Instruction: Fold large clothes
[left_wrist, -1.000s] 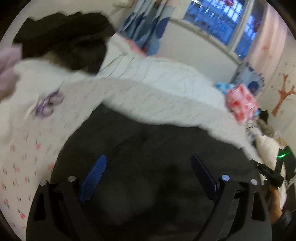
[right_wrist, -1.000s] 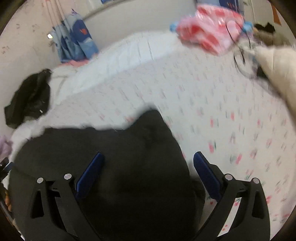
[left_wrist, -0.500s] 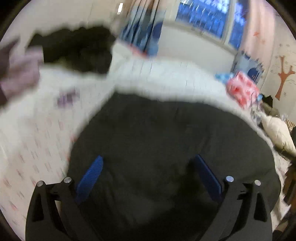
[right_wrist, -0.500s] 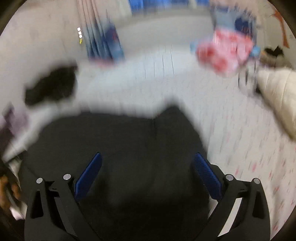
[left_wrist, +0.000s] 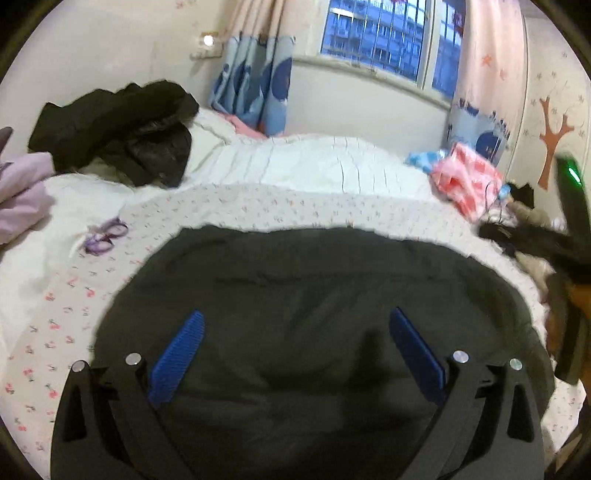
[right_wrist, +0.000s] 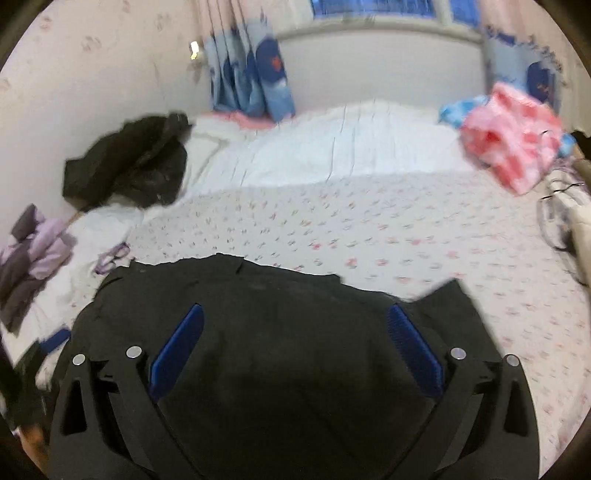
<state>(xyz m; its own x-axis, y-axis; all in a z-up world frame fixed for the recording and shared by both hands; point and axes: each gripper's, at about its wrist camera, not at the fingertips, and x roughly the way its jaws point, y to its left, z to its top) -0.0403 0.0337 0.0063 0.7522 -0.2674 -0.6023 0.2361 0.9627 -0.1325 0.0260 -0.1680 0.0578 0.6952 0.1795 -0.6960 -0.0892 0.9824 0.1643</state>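
A large black garment (left_wrist: 314, 295) lies spread flat on the flowered bed sheet (left_wrist: 66, 295). My left gripper (left_wrist: 295, 332) hangs over its near part with both blue pads wide apart and nothing between them. In the right wrist view the same black garment (right_wrist: 280, 332) fills the foreground under my right gripper (right_wrist: 295, 328), which is open and holds nothing. A corner of the cloth sticks out at the right (right_wrist: 454, 295). The other hand-held gripper (left_wrist: 569, 236) shows blurred at the right edge of the left wrist view.
A heap of black clothing (left_wrist: 118, 129) lies at the bed's far left, lilac clothes (left_wrist: 22, 192) beside it. Purple glasses (left_wrist: 105, 236) rest on the sheet. A white quilt (left_wrist: 314, 162) and a pink-red bundle (left_wrist: 469, 181) lie towards the window wall.
Both grippers have pulled back and risen from the black garment, so more of the bed and room shows. The garment now lies flatter and wider. Both grippers stay open.
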